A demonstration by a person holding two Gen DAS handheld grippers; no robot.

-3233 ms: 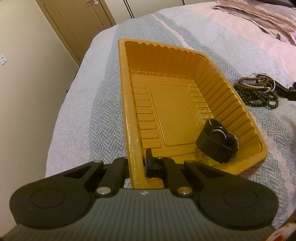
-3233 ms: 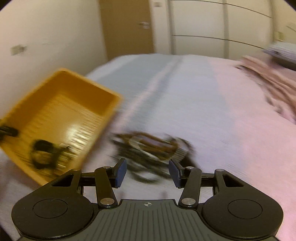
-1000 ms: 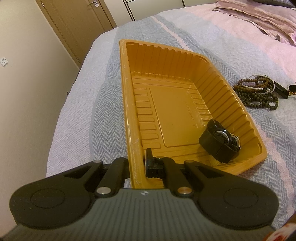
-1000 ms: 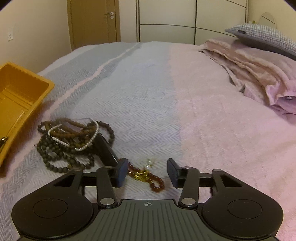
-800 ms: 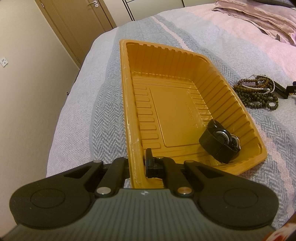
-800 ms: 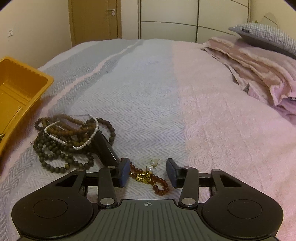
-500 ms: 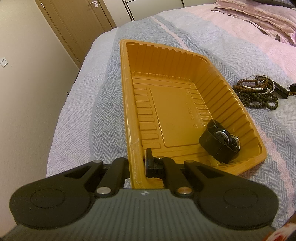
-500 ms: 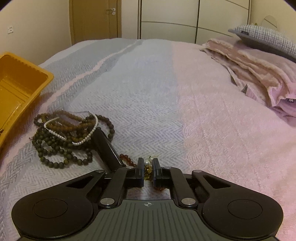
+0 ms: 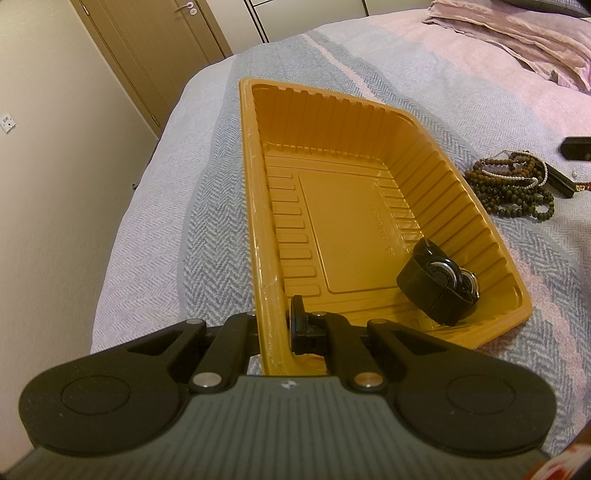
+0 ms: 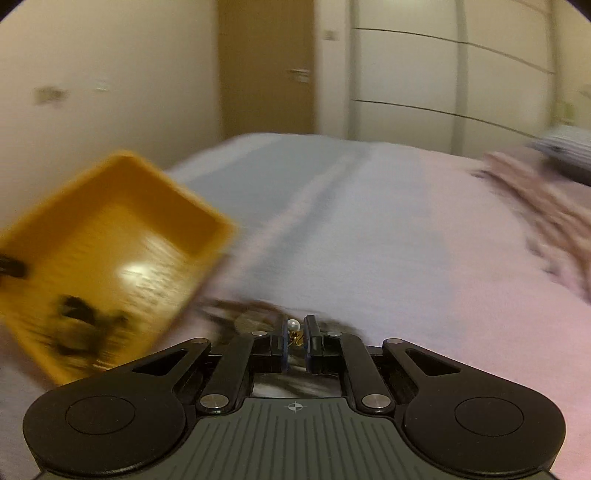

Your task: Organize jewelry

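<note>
My left gripper [image 9: 274,318] is shut on the near left rim of the yellow tray [image 9: 250,177], which rests on the bed. A black watch [image 9: 436,291] lies in the tray's near right corner. To the right of the tray lies a pile of dark bead strings with a white pearl strand [image 9: 513,188]. In the blurred right wrist view my right gripper [image 10: 295,326] is shut on a small gold piece with a white pearl [image 10: 293,325], raised above the bead pile [image 10: 251,308]. The tray [image 10: 177,192] shows at its left.
A black bar-shaped object [image 9: 557,179] lies against the bead pile. Crumpled pink bedding [image 9: 517,33] sits at the far right of the bed. The bed's left edge [image 9: 122,221] drops beside a wall with a wooden door [image 9: 155,48] behind.
My right gripper closed on the gold and pearl piece on the bed, then lifted and swung left toward the tray. The left gripper and tray stayed still.
</note>
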